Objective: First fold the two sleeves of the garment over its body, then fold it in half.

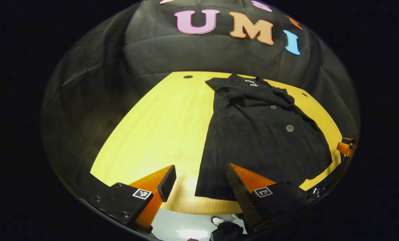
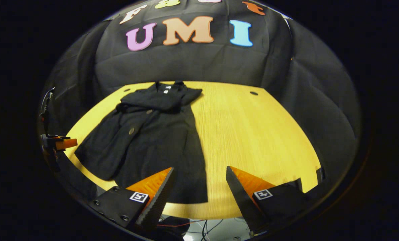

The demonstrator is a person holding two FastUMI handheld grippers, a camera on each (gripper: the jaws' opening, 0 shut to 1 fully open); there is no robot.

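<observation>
Both grippers [image 1: 199, 182] [image 2: 199, 184] gape above garment [image 1: 253, 134]; left gripper view catches a shoe [image 1: 217, 221]

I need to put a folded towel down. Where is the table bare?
Bare wood lies on either side of the black garment on the table: between its straight side edges and the table's rims. The middle is covered by it.

Left tool [image 1: 199, 187]: two wedge-shaped fingers with ribbed inner pads, each on a black mount bearing a square black-and-white marker and round screws. Right tool [image 2: 199, 187]: same build. Below, the person's dark trouser leg [image 1: 228, 231] and a white shoe [image 1: 217, 221] with dark trim.
</observation>
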